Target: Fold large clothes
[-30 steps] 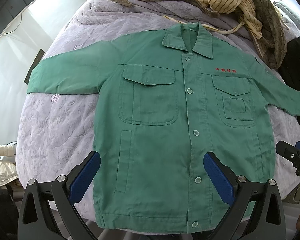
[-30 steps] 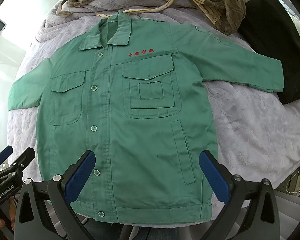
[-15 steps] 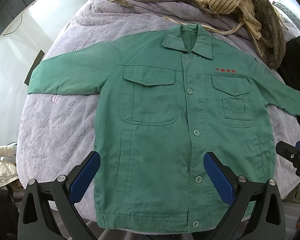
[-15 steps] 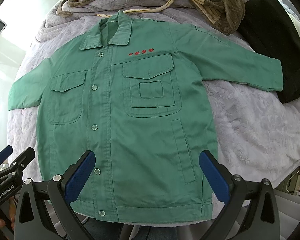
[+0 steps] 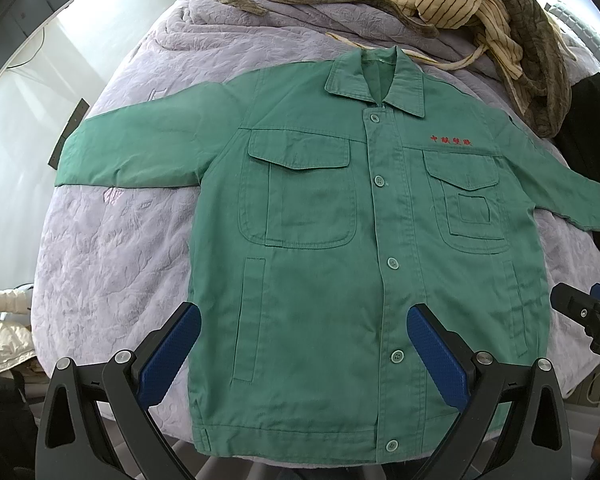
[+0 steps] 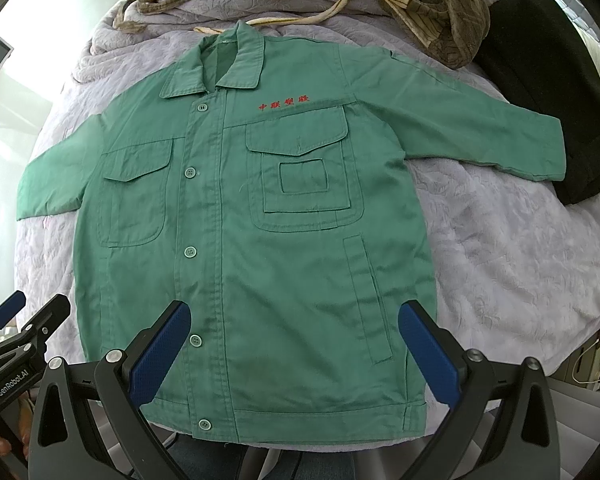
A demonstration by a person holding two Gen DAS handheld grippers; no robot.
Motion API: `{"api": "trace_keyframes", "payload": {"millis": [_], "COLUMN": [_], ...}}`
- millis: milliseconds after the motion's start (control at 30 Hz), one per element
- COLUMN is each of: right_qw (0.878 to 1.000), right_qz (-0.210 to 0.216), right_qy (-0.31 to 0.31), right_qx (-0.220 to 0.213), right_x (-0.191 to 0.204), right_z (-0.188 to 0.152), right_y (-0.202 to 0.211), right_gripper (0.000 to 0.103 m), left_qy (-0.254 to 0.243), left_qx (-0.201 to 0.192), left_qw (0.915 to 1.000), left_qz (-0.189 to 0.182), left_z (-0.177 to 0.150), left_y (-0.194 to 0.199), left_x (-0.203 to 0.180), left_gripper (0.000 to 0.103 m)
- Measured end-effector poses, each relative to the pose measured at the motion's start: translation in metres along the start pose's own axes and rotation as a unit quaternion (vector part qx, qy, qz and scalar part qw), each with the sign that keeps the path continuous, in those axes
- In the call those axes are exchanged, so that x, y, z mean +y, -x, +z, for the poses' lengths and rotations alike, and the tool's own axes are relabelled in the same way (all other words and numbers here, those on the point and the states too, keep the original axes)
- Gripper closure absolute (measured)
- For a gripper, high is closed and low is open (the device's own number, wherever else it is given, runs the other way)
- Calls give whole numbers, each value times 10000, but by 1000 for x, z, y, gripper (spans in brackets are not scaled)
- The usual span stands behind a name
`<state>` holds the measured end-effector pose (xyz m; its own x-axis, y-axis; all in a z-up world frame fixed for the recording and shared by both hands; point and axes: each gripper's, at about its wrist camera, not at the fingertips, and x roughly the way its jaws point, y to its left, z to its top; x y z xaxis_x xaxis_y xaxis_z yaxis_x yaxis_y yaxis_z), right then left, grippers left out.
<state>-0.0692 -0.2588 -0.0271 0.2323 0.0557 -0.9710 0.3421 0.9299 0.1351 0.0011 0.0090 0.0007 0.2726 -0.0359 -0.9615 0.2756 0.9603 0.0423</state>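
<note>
The green cotton work jacket (image 5: 340, 240) with red embroidered lettering lies spread flat, front up and buttoned, on the lilac quilted bed cover (image 5: 112, 264); both sleeves reach out sideways and the hem sits at the near edge; no fold shows yet, so by my judgement the whole folding remains. The left gripper (image 5: 304, 344) hangs above the hem, fingers spread wide, gripping nothing; the right gripper (image 6: 294, 340) likewise, released. Beyond the collar lies a heap of striped beige clothes (image 5: 440, 4); past the jacket's right-hand sleeve, a black garment (image 6: 540, 80).
</note>
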Motion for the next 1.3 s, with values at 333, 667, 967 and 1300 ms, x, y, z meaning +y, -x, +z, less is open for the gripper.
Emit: {"api": "trace_keyframes", "payload": {"millis": [333, 667, 967, 1300], "right_qw": [10000, 9999, 9986, 9919], "right_qz": [-41, 77, 315, 883], "right_qy": [-7, 23, 422, 859], "right_qx": [-1, -103, 15, 304], "right_x": [1, 11, 64, 156], "right_z": [-6, -2, 1, 6], "right_y": [0, -4, -24, -76], "right_gripper": [0, 0, 0, 0], "left_qy": [-23, 35, 654, 1846], "left_qx": [7, -29, -314, -950], "left_qw": [10000, 9997, 9964, 9758], "left_qz": [-54, -247, -431, -687], "left_z": [-2, 5, 28, 68], "left_y": [2, -10, -37, -103], "left_x": [0, 17, 90, 227], "left_gripper": [0, 0, 0, 0]}}
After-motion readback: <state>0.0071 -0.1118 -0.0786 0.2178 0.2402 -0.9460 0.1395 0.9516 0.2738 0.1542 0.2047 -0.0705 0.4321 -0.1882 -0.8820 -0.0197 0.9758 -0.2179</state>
